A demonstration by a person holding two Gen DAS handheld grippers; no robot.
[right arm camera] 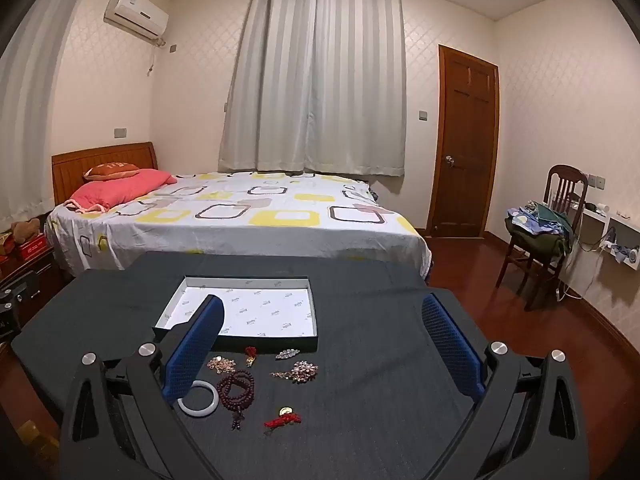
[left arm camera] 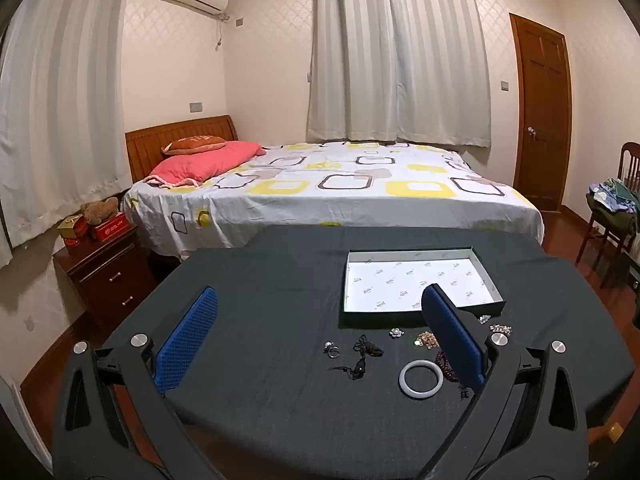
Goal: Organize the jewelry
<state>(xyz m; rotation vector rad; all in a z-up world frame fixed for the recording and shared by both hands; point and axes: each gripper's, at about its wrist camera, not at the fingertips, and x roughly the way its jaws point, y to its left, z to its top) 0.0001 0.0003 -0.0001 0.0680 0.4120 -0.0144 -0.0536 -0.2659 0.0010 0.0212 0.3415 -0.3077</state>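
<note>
An empty shallow box [left arm camera: 416,280] with white printed lining lies on the dark-covered table; it also shows in the right wrist view [right arm camera: 256,308]. Loose jewelry lies in front of it: a white bangle [left arm camera: 421,378] [right arm camera: 199,399], dark red prayer beads [right arm camera: 237,389], a silver ring [left arm camera: 331,350], a black cord pendant [left arm camera: 362,356], a rhinestone brooch [right arm camera: 302,371], a red tassel charm [right arm camera: 282,420]. My left gripper [left arm camera: 320,312] is open and empty above the table. My right gripper [right arm camera: 323,320] is open and empty above the jewelry.
A bed [left arm camera: 332,192] stands behind the table [left arm camera: 260,360]. A nightstand [left arm camera: 104,268] with boxes is at the left. A chair [right arm camera: 544,232] piled with clothes and a wooden door [right arm camera: 466,144] are at the right.
</note>
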